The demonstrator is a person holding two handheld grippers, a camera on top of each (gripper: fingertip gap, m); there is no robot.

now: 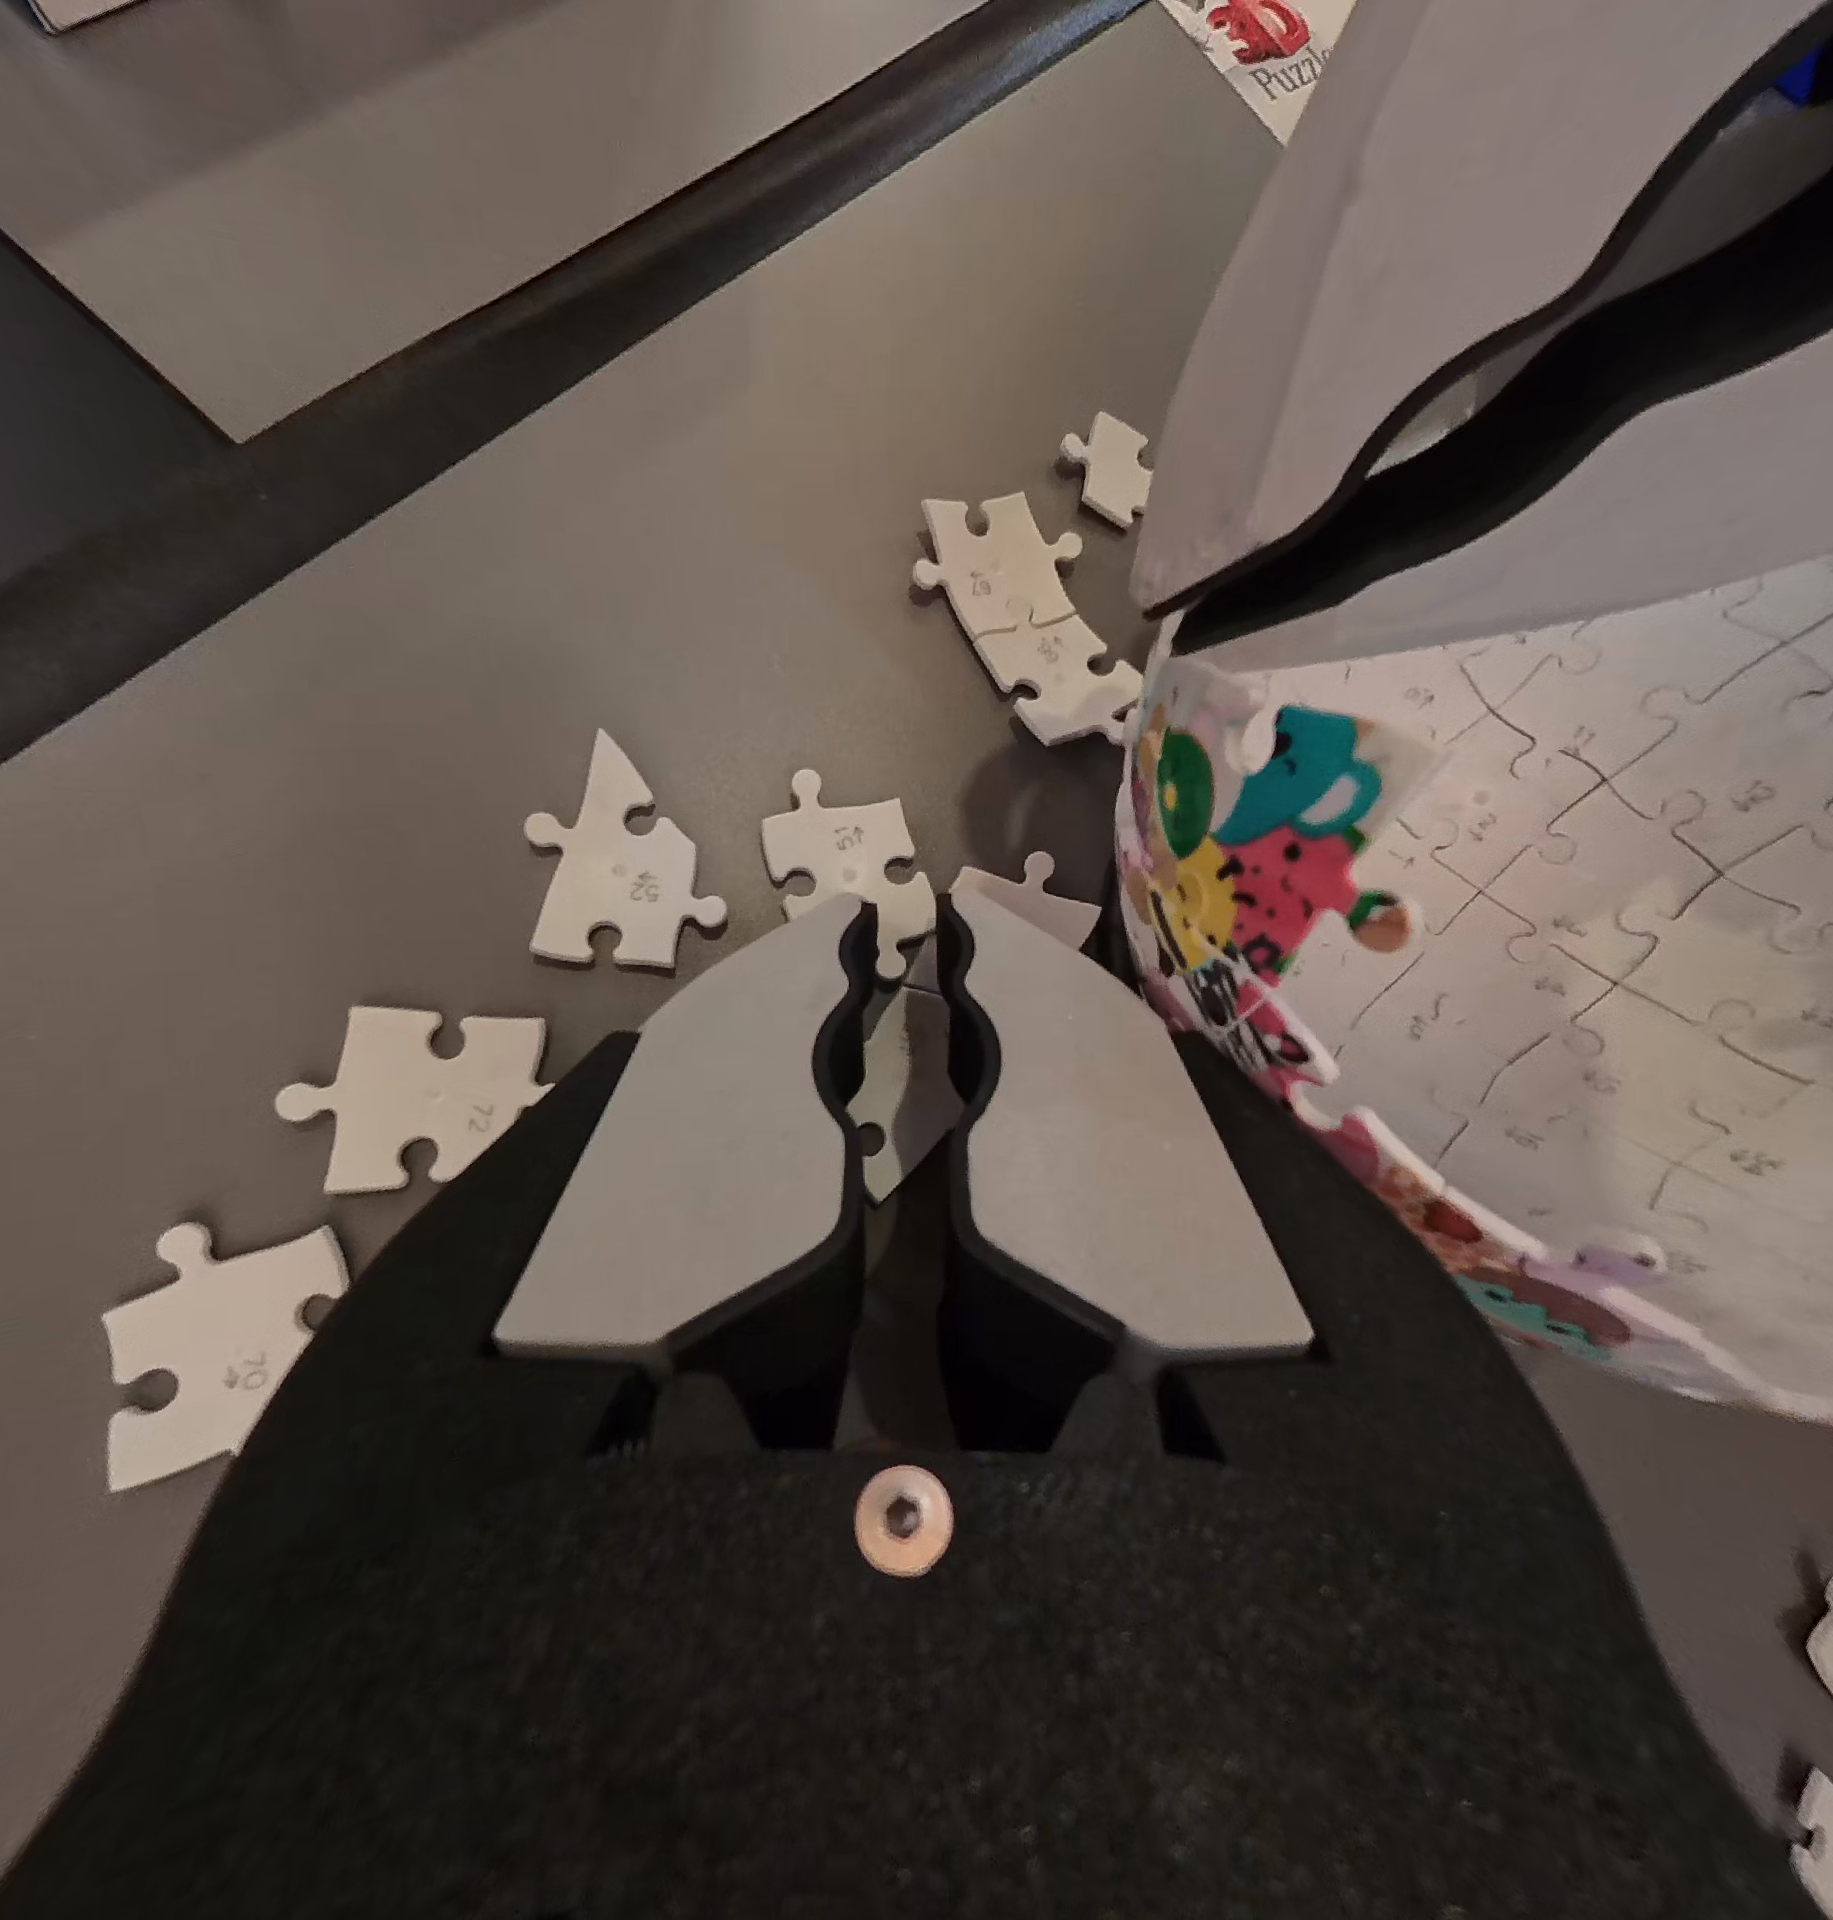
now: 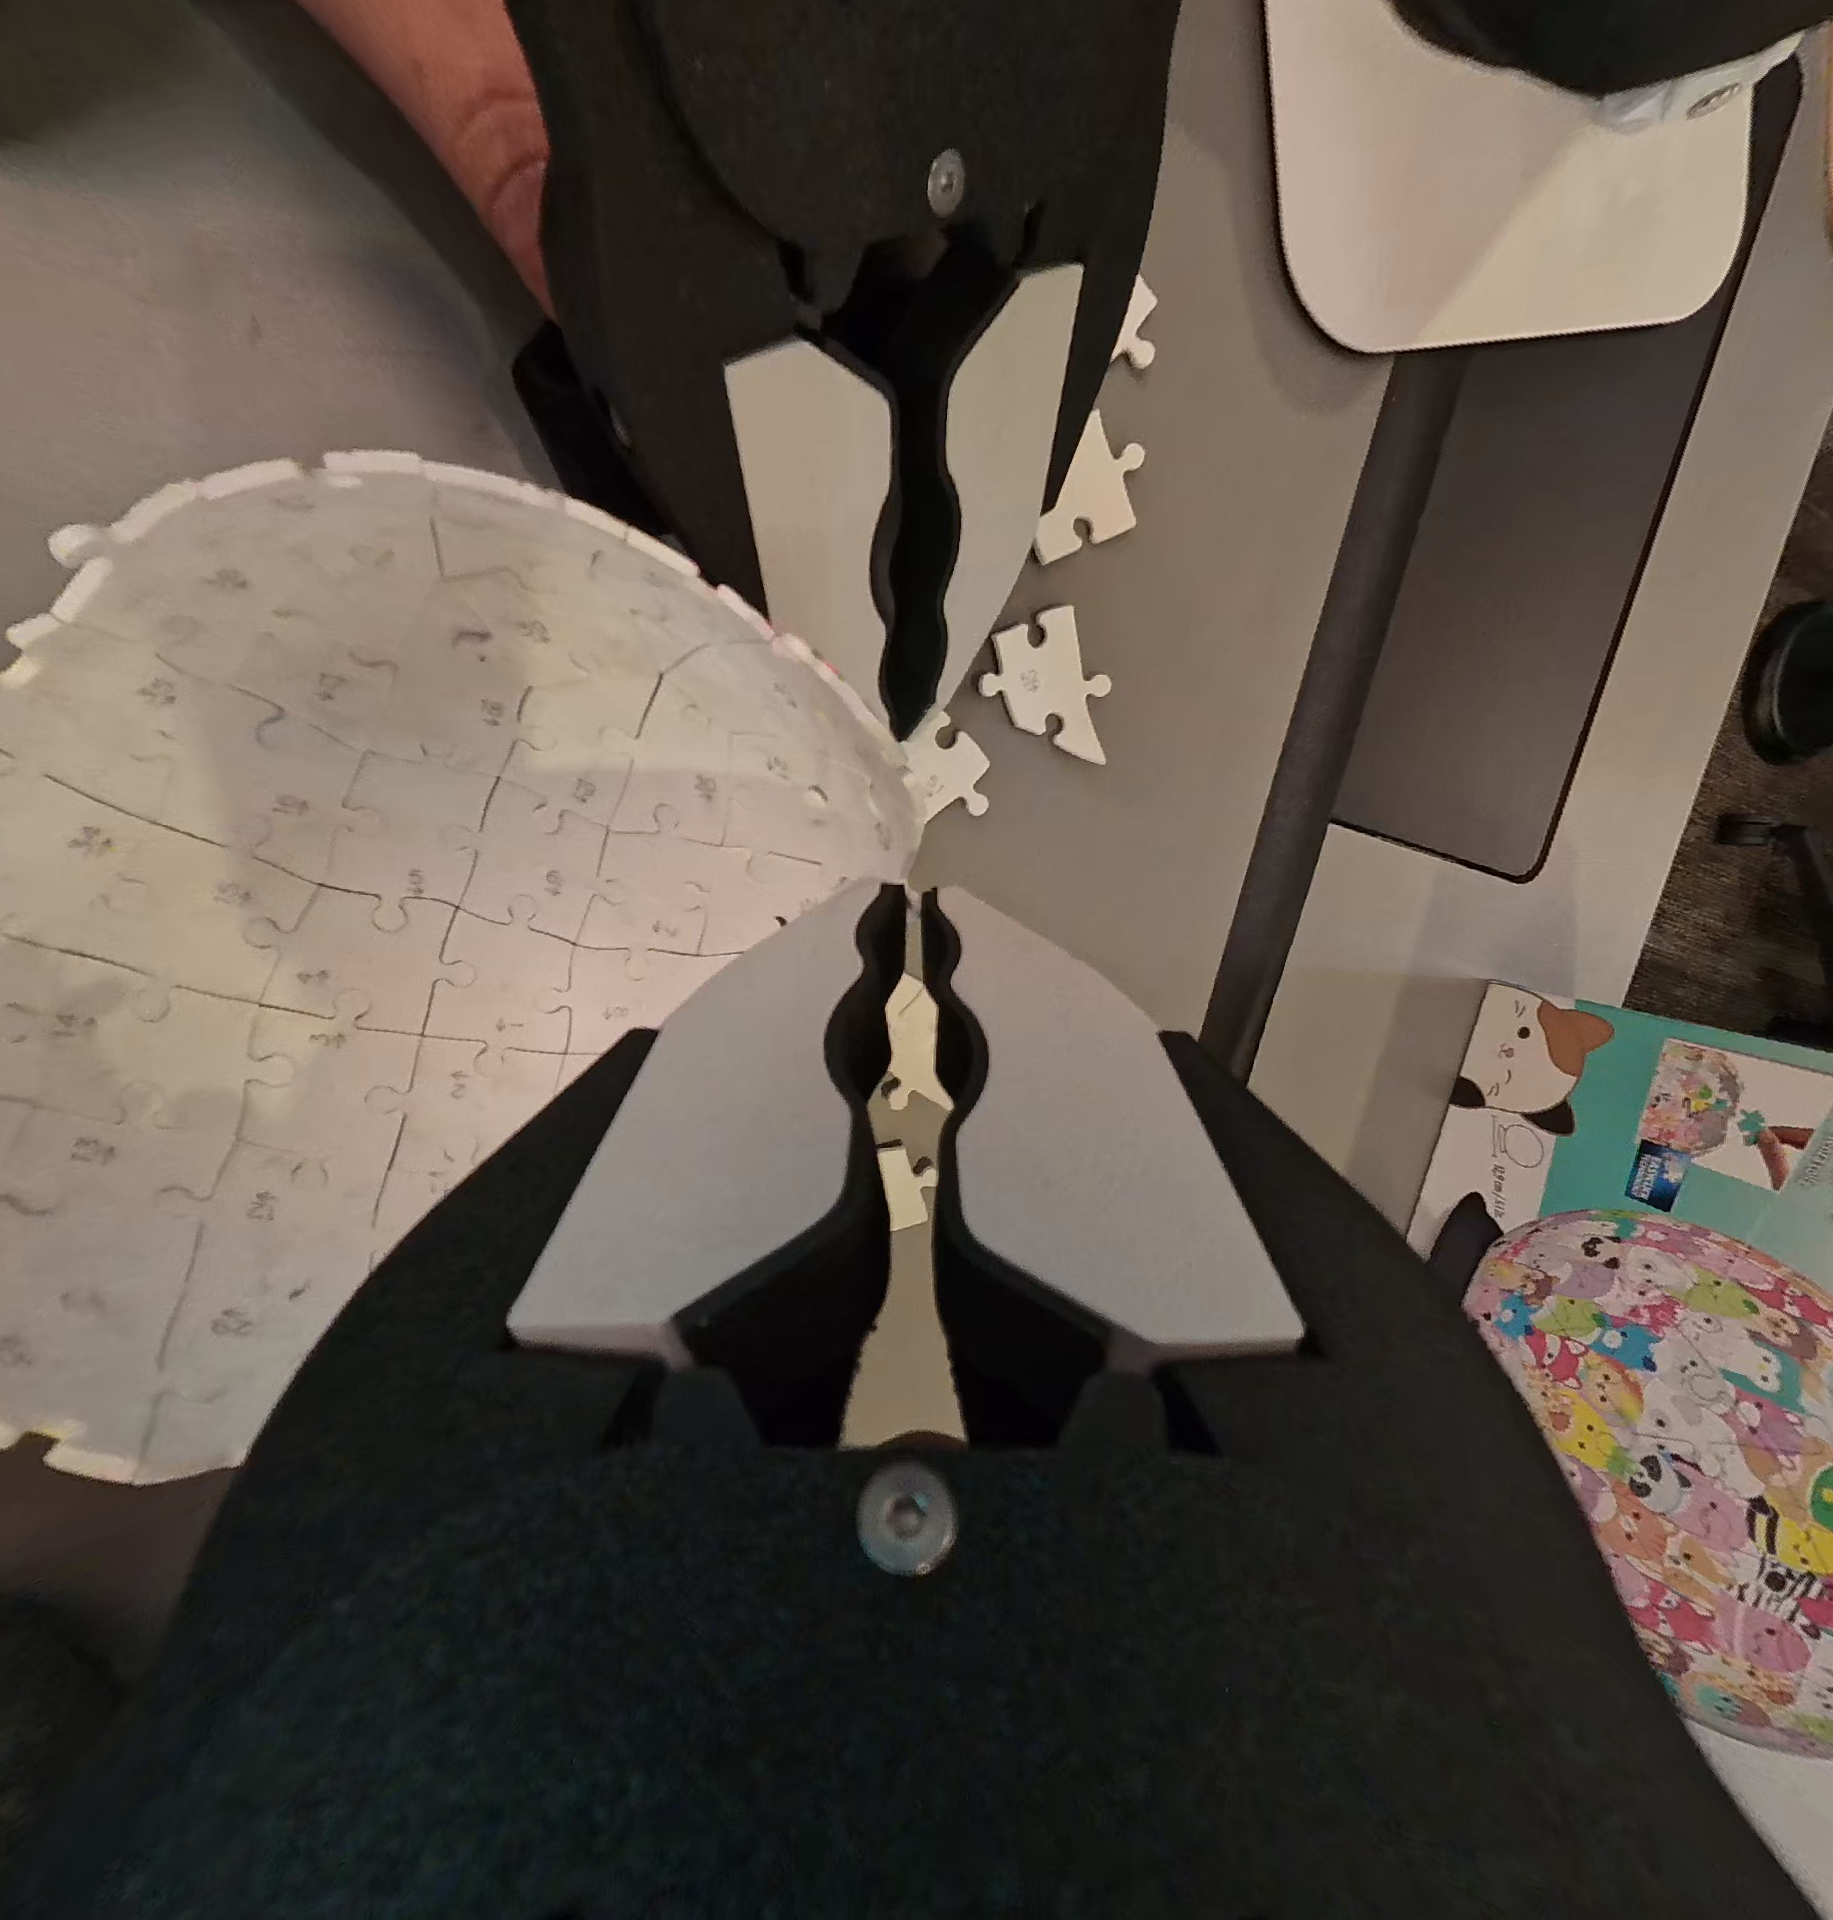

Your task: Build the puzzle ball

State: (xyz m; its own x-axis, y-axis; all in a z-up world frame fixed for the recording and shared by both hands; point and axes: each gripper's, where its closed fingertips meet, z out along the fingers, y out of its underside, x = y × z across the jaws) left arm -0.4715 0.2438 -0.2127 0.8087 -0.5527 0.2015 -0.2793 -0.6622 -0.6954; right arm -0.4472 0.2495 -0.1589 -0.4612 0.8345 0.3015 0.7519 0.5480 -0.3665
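Your right tool (image 2: 907, 904) has its two grey fingers pressed together on the rim of the half-built puzzle ball (image 2: 372, 883), a round shell that is white on the inside and has bright cartoon pictures on the outside. In the left wrist view you can see the right tool (image 1: 1166, 613) come in from the top right and pinch the top edge of the puzzle ball (image 1: 1618, 987). The ball is tipped so its open side faces the right tool, and its inside shows many joined pieces with small marks on them. Your left tool (image 1: 907, 930) points at the ball's rim from the other side, so the two tools' tips are near each other. Its fingers are very close, with only a thin gap. A white piece shows in that gap, but you cannot tell if the left tool is squeezing it or if it just lies under it. In the right wrist view the left tool (image 2: 907, 717) points toward you, its tip just beside a small white piece next to the rim. Loose white puzzle pieces (image 1: 621, 873) lie face down on the flat grey desk (image 1: 476, 623) near the left tool, and two of them (image 1: 1026, 623) are joined in a curved strip close to the ball. A teal cardboard puzzle box (image 2: 1670, 1216) with a picture of the finished ball sits on the right
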